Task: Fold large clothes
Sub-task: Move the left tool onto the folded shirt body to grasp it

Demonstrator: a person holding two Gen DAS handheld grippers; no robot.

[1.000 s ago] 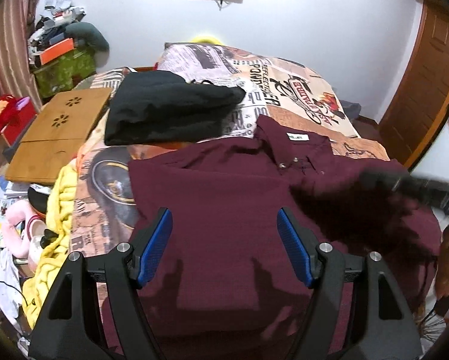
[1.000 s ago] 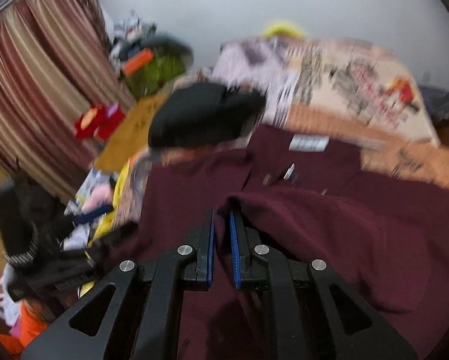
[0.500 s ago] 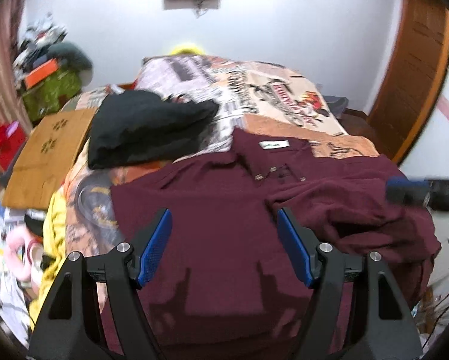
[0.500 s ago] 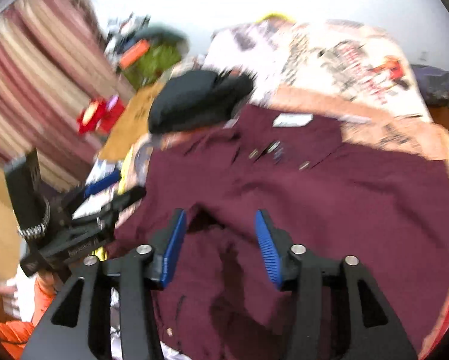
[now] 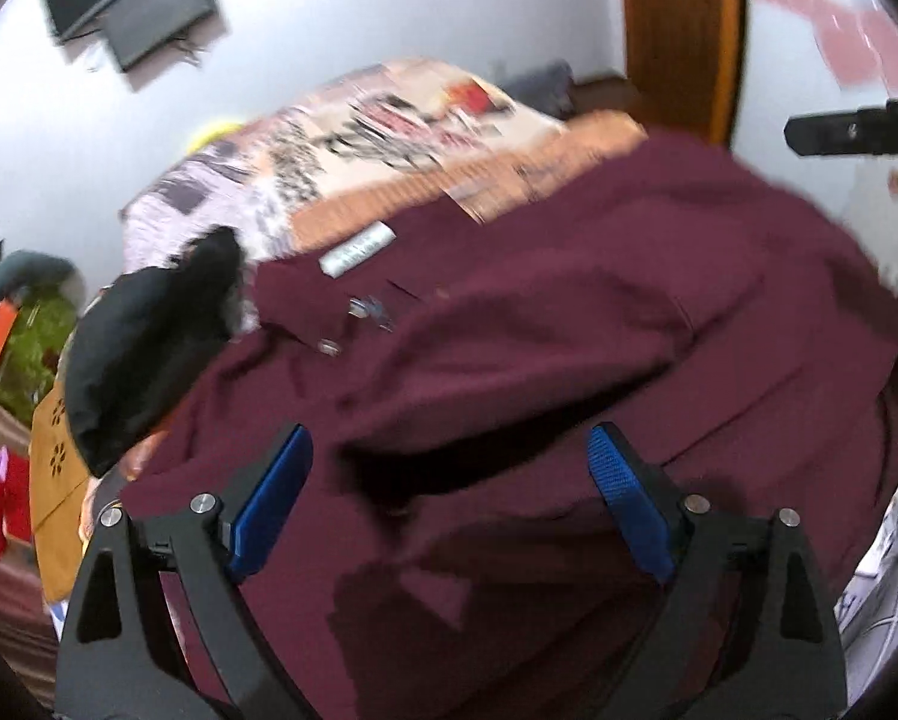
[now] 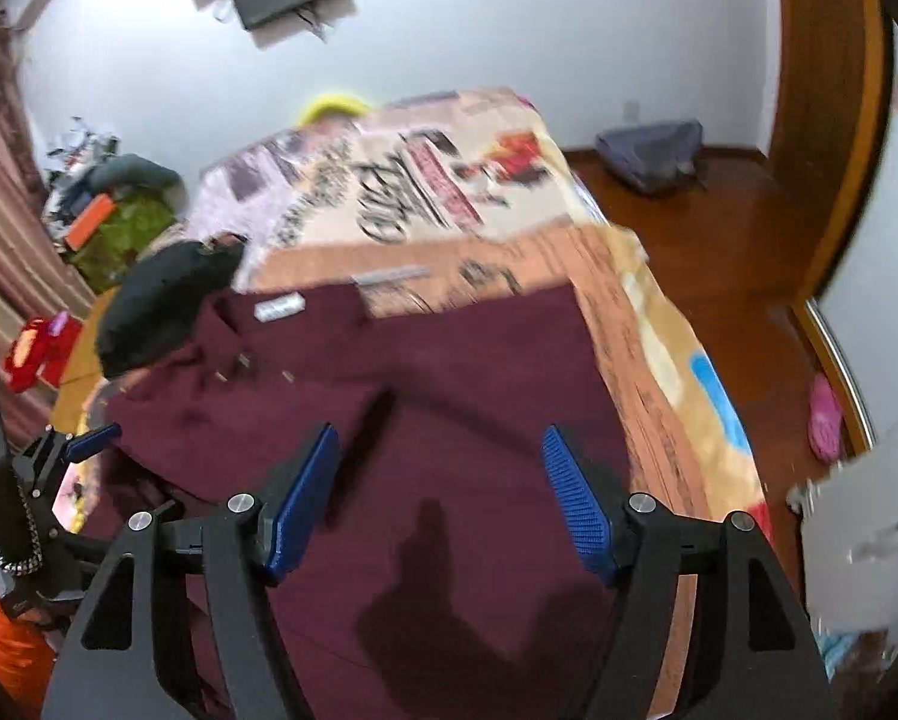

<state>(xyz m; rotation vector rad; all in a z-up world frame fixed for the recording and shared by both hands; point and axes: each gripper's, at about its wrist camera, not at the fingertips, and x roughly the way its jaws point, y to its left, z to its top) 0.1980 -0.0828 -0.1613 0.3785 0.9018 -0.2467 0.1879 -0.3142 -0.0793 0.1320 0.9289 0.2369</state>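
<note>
A large maroon button shirt (image 5: 569, 360) lies spread on the bed, collar and white label at the far end, with one side folded over its front. It also shows in the right wrist view (image 6: 449, 408). My left gripper (image 5: 449, 486) is open and empty, hovering above the shirt's lower part. My right gripper (image 6: 443, 480) is open and empty above the shirt's right half. The left gripper (image 6: 77, 450) shows at the left edge of the right wrist view; the right gripper's body (image 5: 857, 129) shows at the upper right of the left wrist view.
A black garment (image 5: 149, 348) lies folded on the bed left of the collar. The bed has a printed bedspread (image 6: 425, 180). A wooden lap desk (image 5: 53, 468) and clutter lie to the left. The bed's right edge drops to a wooden floor (image 6: 719, 252).
My right gripper let go of the shirt's side after folding it over, opened, and swung right. My left gripper stayed open and tilted while moving right over the shirt.
</note>
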